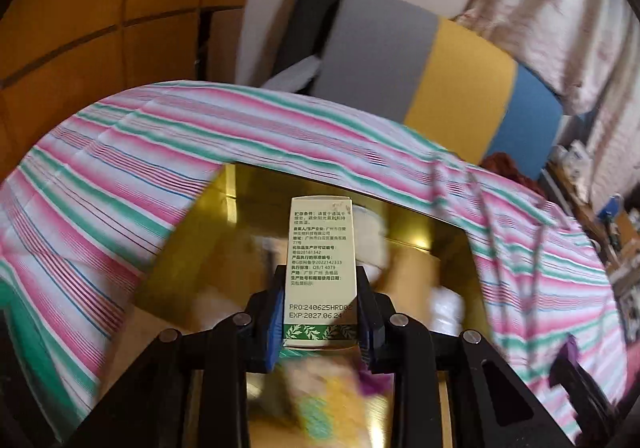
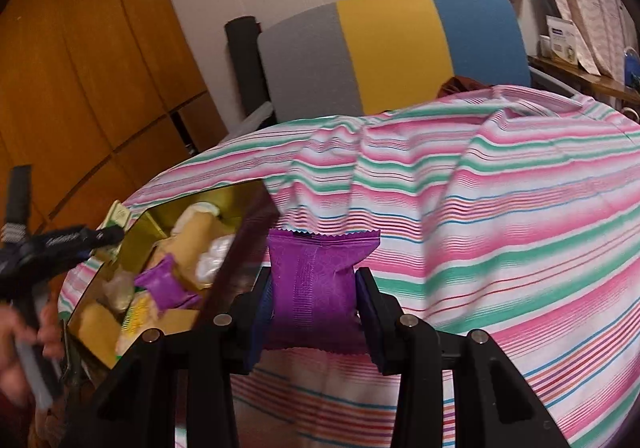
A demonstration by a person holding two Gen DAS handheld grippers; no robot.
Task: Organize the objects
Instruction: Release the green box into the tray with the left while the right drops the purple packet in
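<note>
- A striped cloth (image 2: pixel 500 208) in pink, green and white is spread over the whole work surface; a grey, yellow and blue panel (image 2: pixel 392 44) is propped behind it.
- A gold box (image 1: pixel 240 208) is set open on the cloth, and mixed packets are seen inside, among them a second purple packet (image 2: pixel 166 282) and pale wrapped items.
- The left gripper (image 1: pixel 320 312) is clamped on a cream carton (image 1: pixel 320 260), which is held upright above the box interior with its printed text and date code facing the camera.
- The right gripper (image 2: pixel 316 304) is clamped on a purple sachet (image 2: pixel 316 288), which is held over the cloth just beside the box's right edge, apart from the box contents.
- Blur is noted in both views, so motion is likely; whether the items are going in or coming out cannot be told.
- For a clean step, the carton is best kept upright and lowered or lifted straight, so the loose packets beneath are not snagged.
- The sachet is soft, so a light grip is advised.
</note>
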